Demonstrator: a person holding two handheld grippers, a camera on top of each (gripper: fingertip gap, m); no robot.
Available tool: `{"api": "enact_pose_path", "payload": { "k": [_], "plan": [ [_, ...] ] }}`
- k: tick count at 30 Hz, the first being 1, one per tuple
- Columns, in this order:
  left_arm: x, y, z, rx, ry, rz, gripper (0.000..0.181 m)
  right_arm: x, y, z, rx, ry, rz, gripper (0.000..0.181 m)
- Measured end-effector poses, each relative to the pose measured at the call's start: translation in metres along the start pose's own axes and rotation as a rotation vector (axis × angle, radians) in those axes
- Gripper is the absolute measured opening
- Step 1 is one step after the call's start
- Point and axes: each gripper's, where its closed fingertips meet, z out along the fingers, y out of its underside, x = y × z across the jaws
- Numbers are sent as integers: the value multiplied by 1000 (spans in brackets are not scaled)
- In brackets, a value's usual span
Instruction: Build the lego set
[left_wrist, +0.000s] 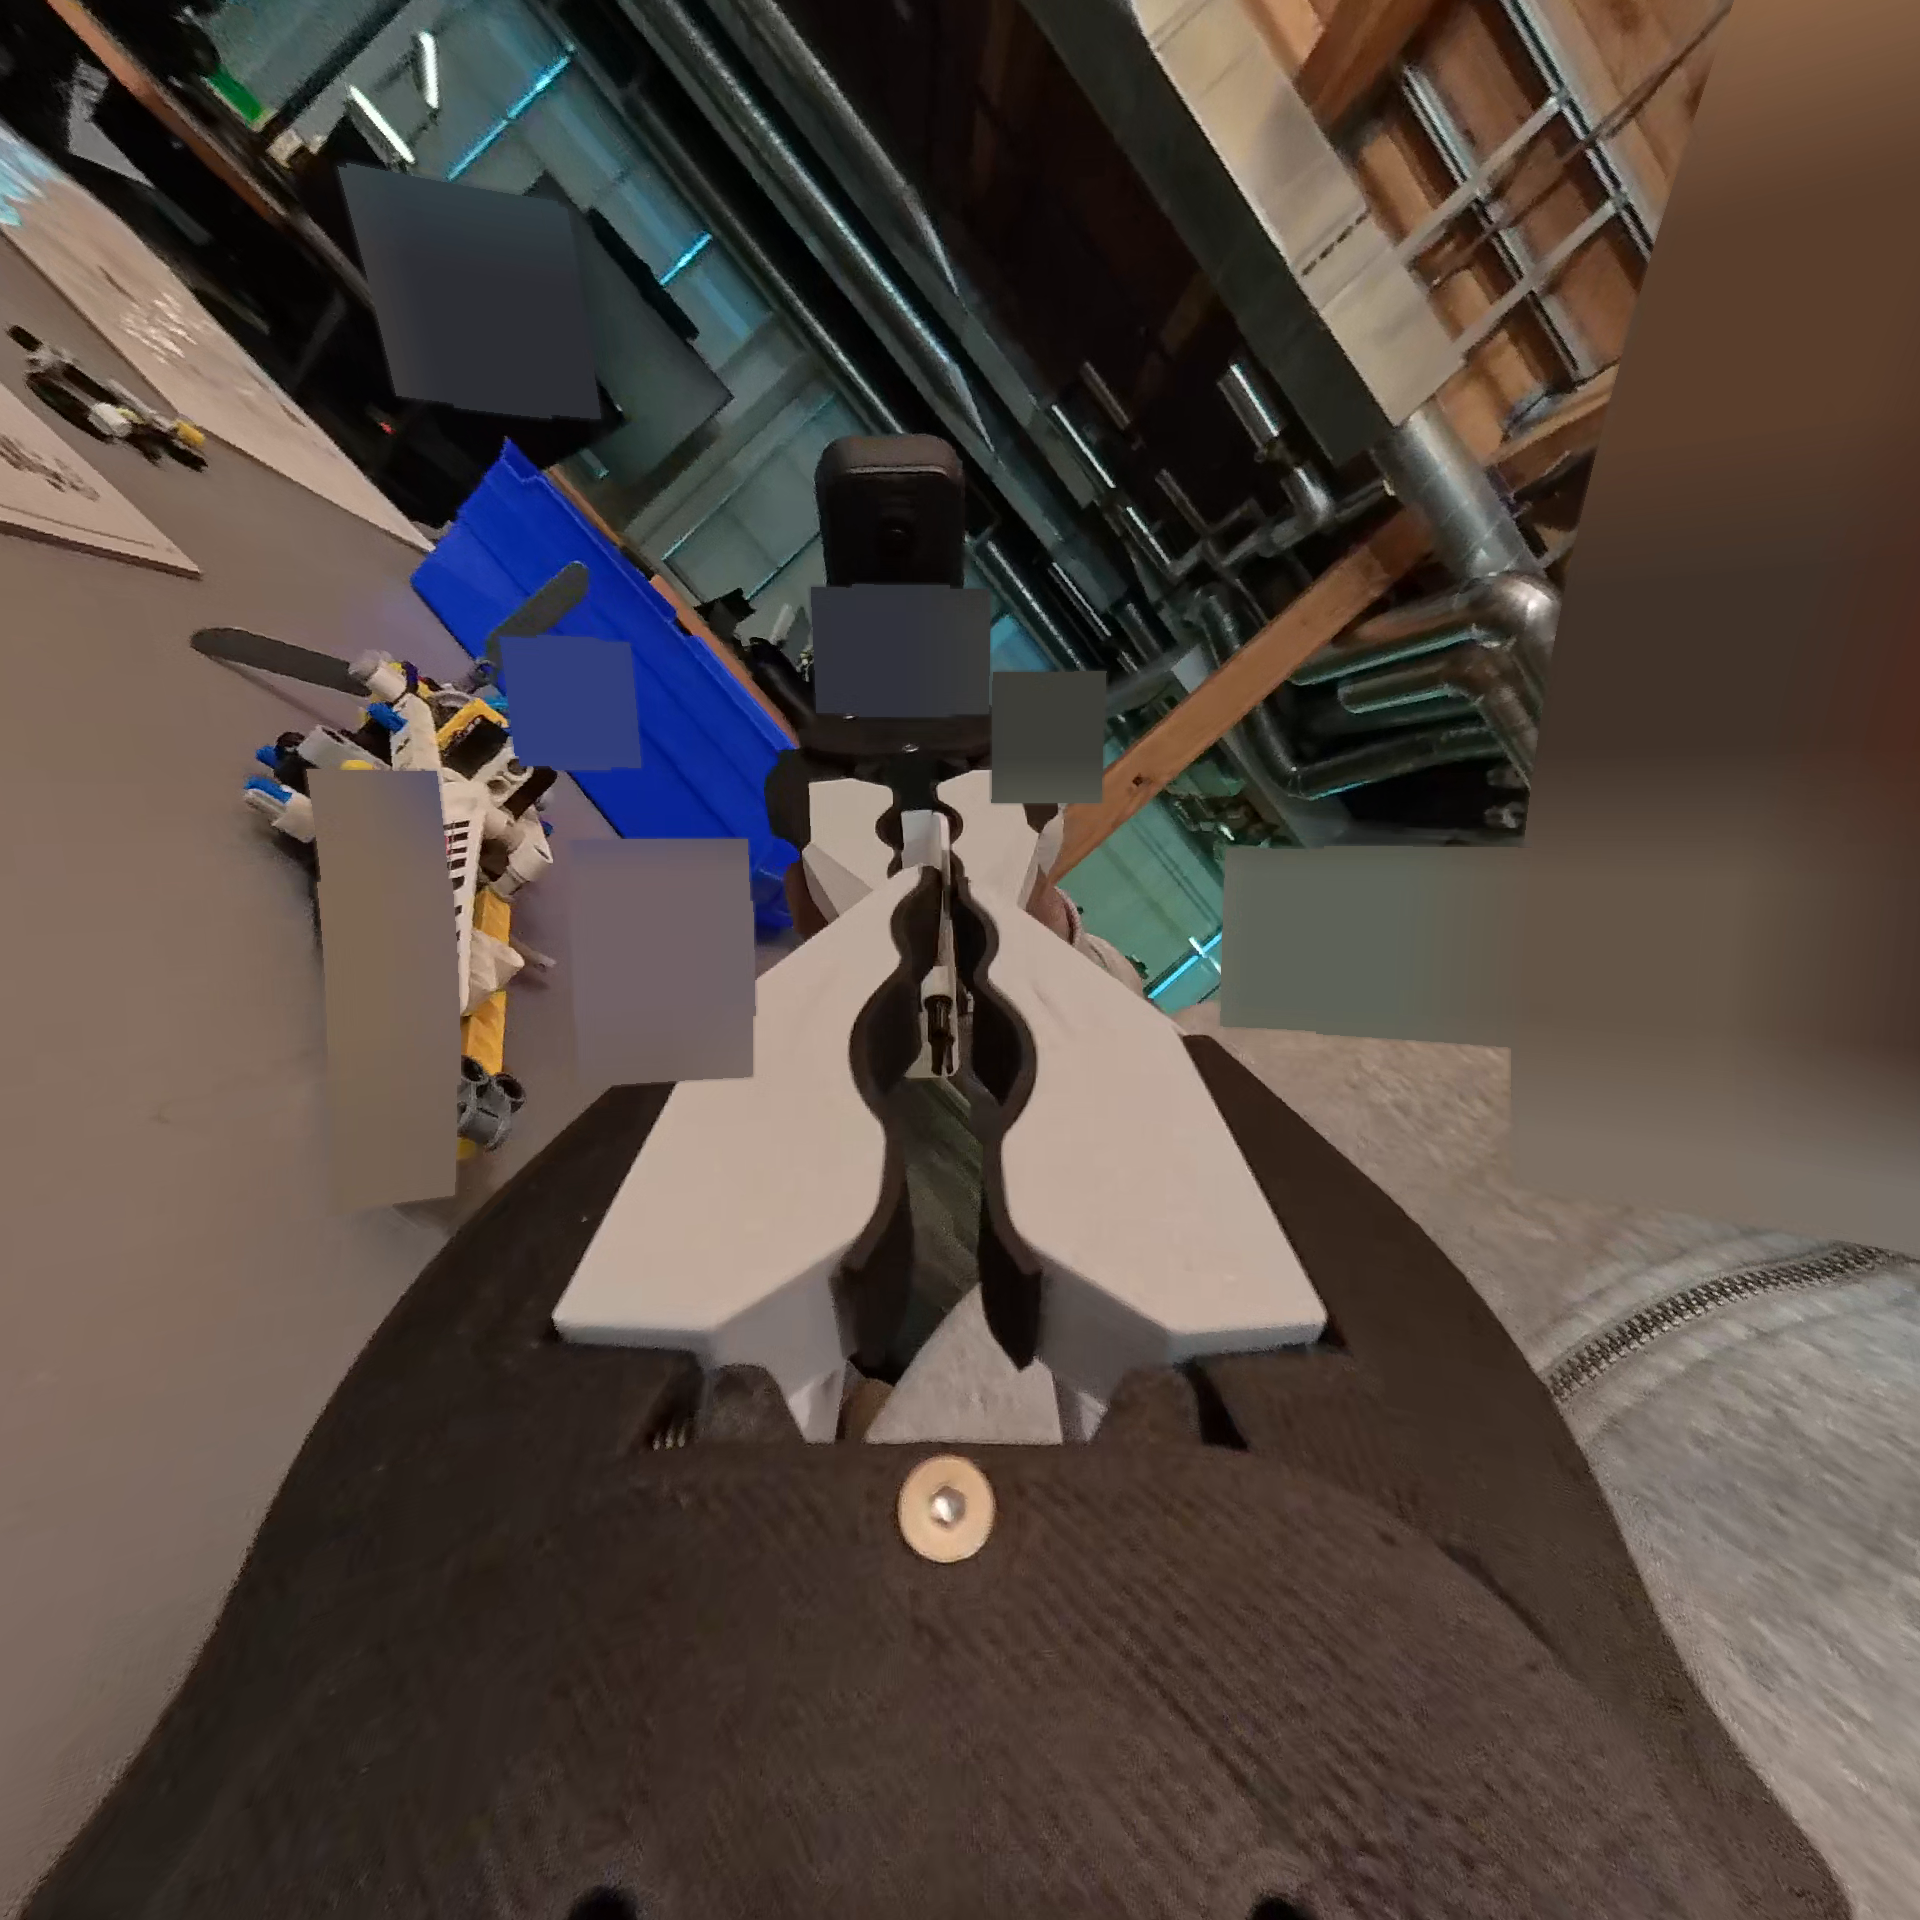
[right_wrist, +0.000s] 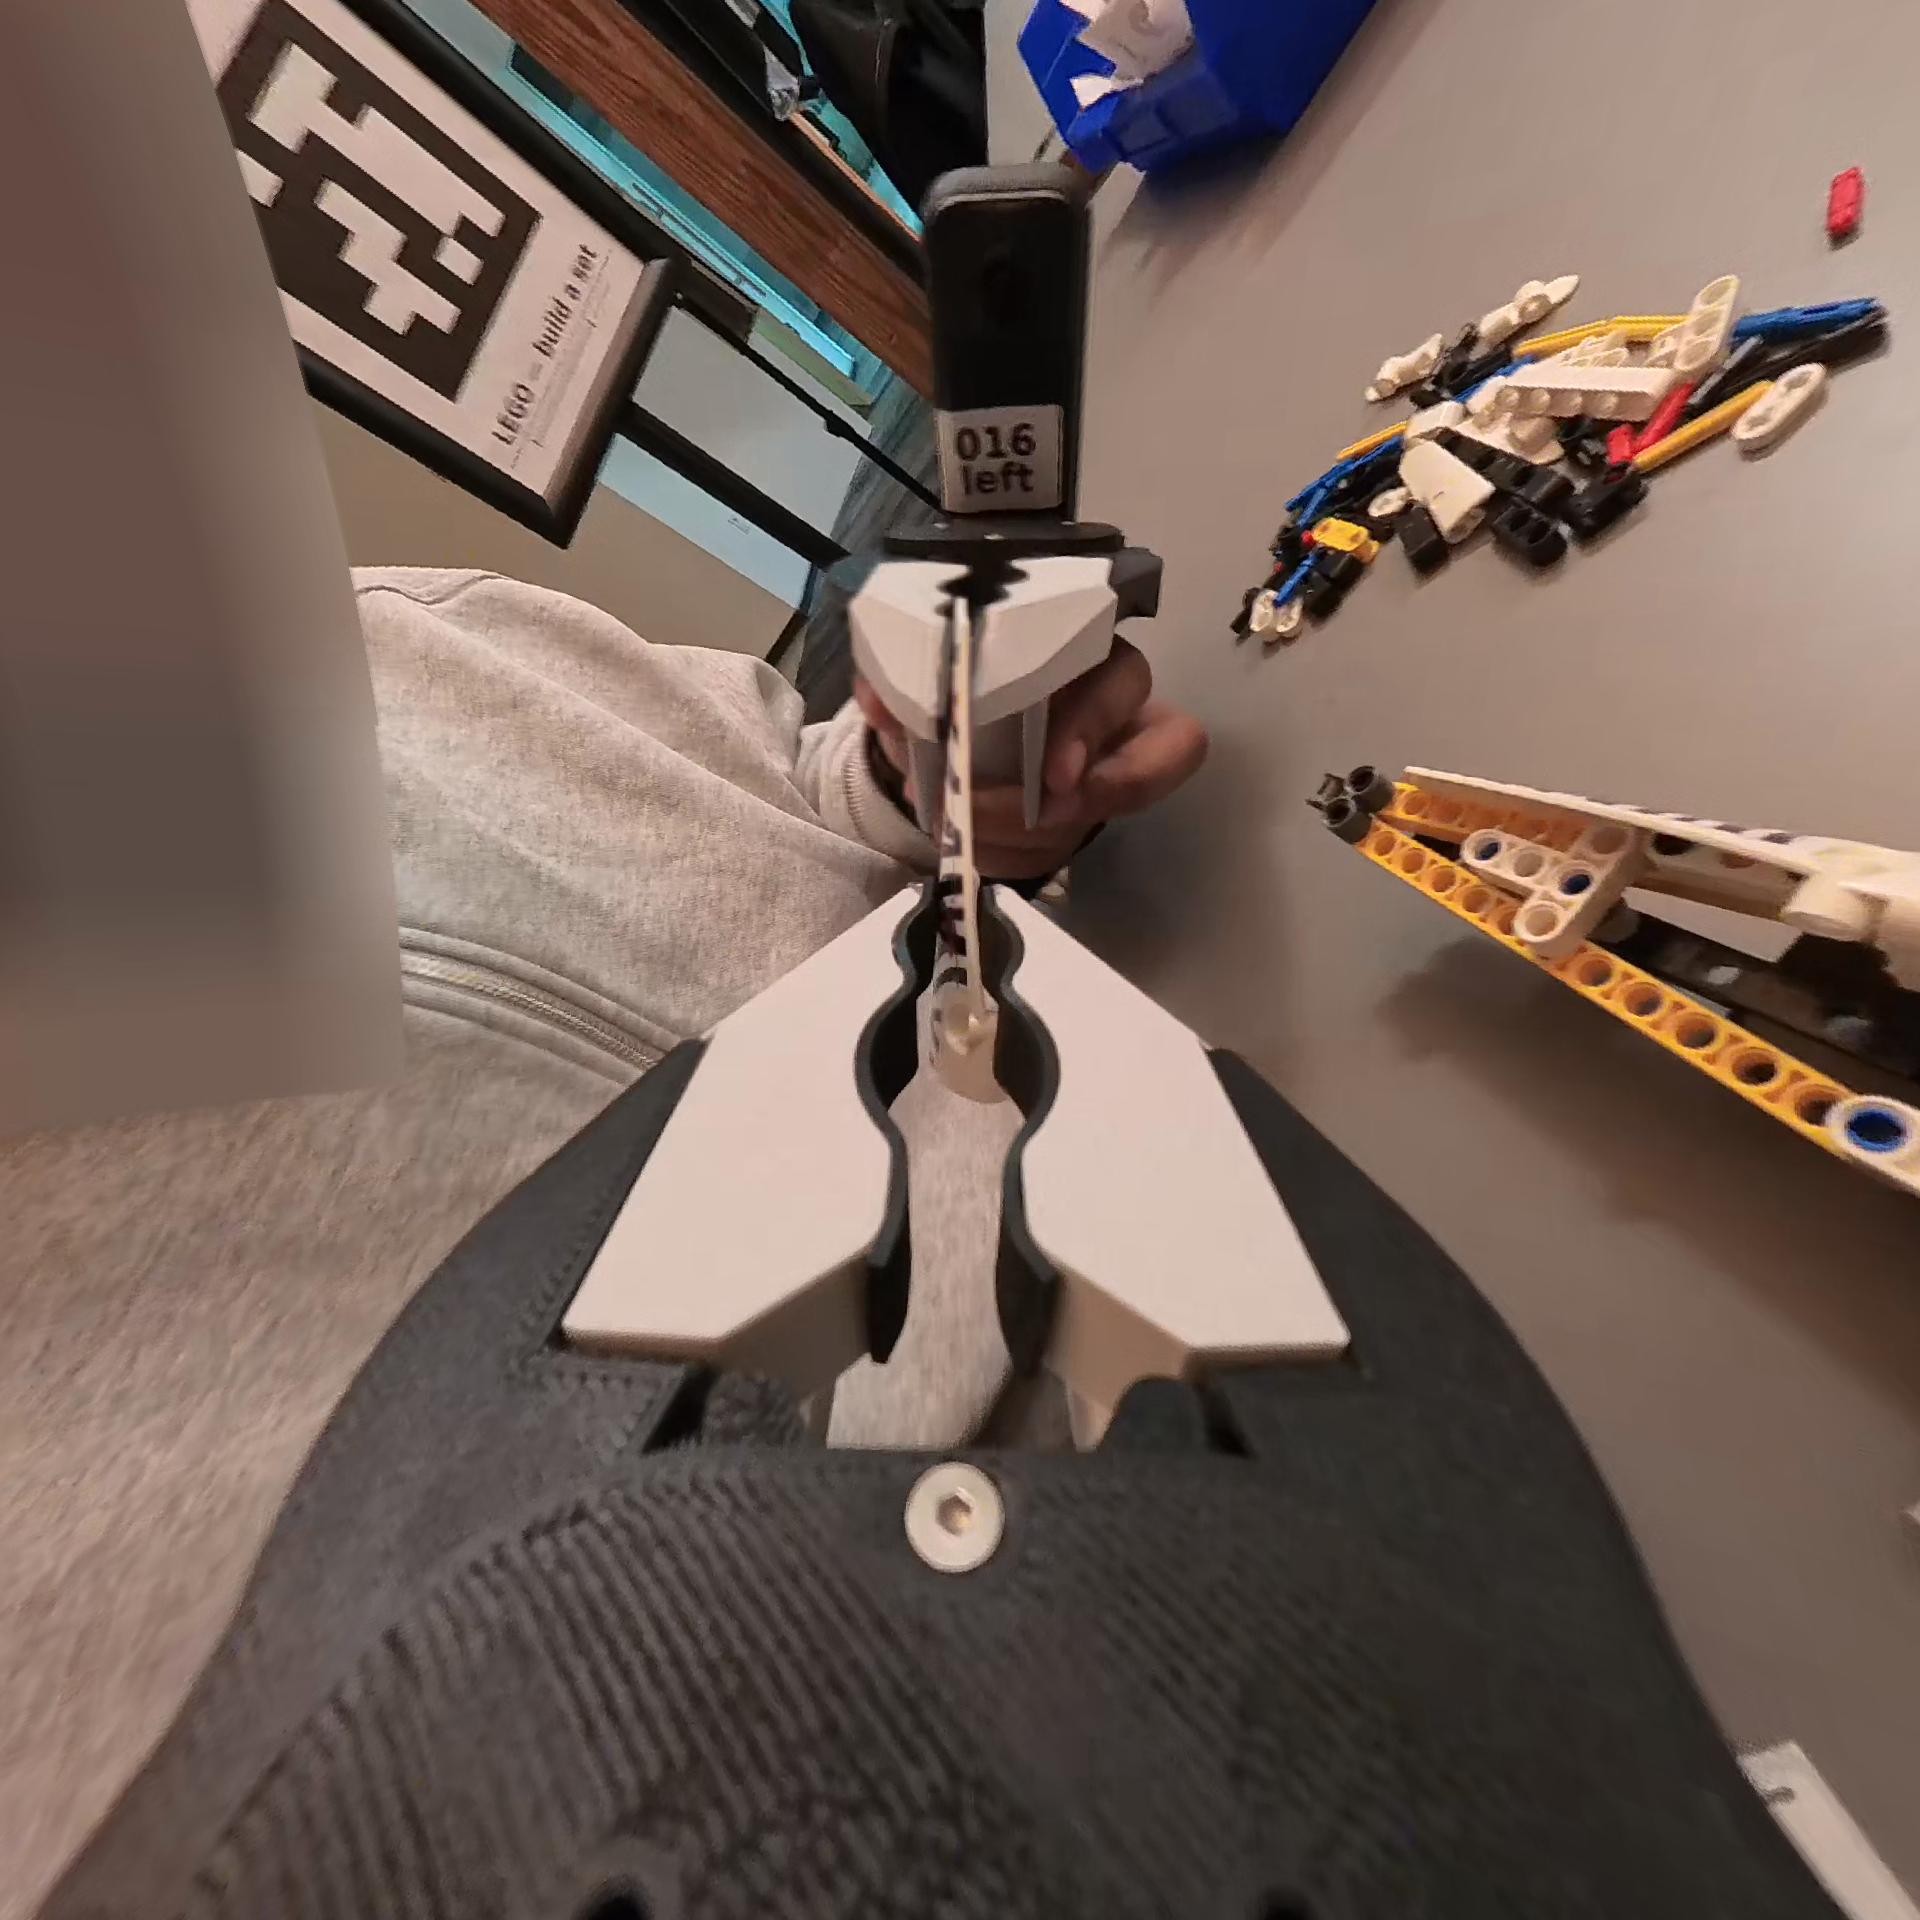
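A thin white lego panel with dark stripes is held edge-on between my two grippers, which face each other tip to tip above the grey table. My left gripper is shut on one end, where a black pin sticks out. My right gripper is shut on the other end of the panel. The left gripper and the hand holding it show in the right wrist view. The right gripper shows in the left wrist view. The part-built yellow and white model lies on the table; it also shows in the left wrist view.
A pile of loose lego pieces and a single red piece lie beyond the model. A blue bin stands at the table's far edge. A framed sign stands to one side. A small built vehicle sits by printed sheets. Left and right tips are no more than a few centimetres apart. It is some 20 cm from my left tips to the single red piece.
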Motion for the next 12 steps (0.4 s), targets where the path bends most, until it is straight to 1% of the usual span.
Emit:
{"api": "enact_pose_path", "payload": {
  "k": [1, 4, 8, 10, 12],
  "plan": [
    [0, 0, 0, -7, -1, -6, 0, 1, 0, 0, -1, 8, -11, 5],
    [0, 0, -1, -21, 16, -29, 0, 0, -4, -3, 23, 1, -37, 5],
    [1, 5, 2, -48, 34, -43, 0, -7, -12, -6, 83, -56, -35, 11],
    [3, 9, 4, -61, 46, -50, 0, -7, -12, -3, 88, -70, -31, 8],
    [4, 10, 5, -59, 59, -69, 0, -6, -13, -2, 95, -67, -45, 0]
  ]
}}
